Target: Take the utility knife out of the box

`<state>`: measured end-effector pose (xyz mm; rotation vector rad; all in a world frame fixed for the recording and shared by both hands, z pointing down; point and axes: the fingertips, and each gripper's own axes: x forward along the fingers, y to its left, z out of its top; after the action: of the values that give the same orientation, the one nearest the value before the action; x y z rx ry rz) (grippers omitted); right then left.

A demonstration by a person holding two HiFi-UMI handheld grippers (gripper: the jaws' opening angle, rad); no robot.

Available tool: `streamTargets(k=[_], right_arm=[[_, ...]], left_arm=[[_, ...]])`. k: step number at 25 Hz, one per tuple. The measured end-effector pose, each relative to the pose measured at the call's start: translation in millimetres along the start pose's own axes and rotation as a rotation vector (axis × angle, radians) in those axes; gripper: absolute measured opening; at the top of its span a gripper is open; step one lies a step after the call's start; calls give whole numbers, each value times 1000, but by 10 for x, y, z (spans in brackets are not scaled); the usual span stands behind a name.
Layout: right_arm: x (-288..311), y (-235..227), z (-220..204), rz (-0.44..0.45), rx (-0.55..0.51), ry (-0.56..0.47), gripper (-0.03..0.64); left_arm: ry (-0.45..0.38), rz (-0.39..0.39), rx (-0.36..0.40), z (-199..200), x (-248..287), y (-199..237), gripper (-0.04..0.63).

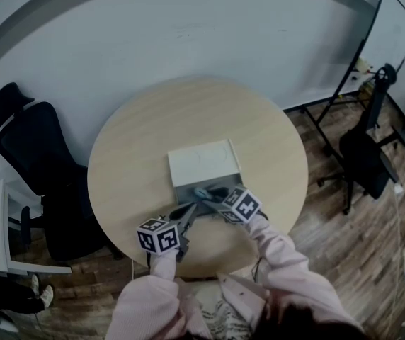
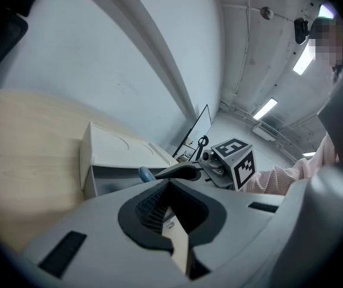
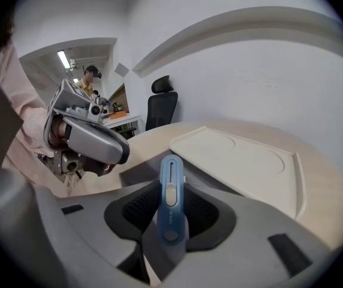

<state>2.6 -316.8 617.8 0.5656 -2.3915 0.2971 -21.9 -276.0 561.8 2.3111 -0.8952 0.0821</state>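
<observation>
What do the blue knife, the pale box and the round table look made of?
Knife: likely plastic, smooth matte blue moulded shell. Box: probably plastic, cream, with pressed-in lid contours. Table: light wood or laminate, faint grain.

The box (image 1: 201,161) sits on the desk (image 1: 132,161), near its front edge. Both grippers are at the box's near side, the left gripper (image 1: 188,211) beside the right gripper (image 1: 213,198), which holds the knife (image 3: 170,203) between its jaws. A chair (image 1: 36,147) stands left of the desk.
</observation>
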Motion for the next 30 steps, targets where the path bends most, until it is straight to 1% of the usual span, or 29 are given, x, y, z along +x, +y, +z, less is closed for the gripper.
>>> streamTargets(k=[8,19,24,30], right_arm=[[-188,12,205,-11,90,-144,141],[-490,54,377,-21,246,-338,141],[-624,88,461,-25,286,-417,141],[-757,142,564,-33,291,-469,141]], left_arm=[[-11,3,27,1,-6,-30,0],[-69,16,65,117,-72,-66,0],[-100,7,90,174,-93,-116,0],[-122,-7,116,220,-154,-184,0]])
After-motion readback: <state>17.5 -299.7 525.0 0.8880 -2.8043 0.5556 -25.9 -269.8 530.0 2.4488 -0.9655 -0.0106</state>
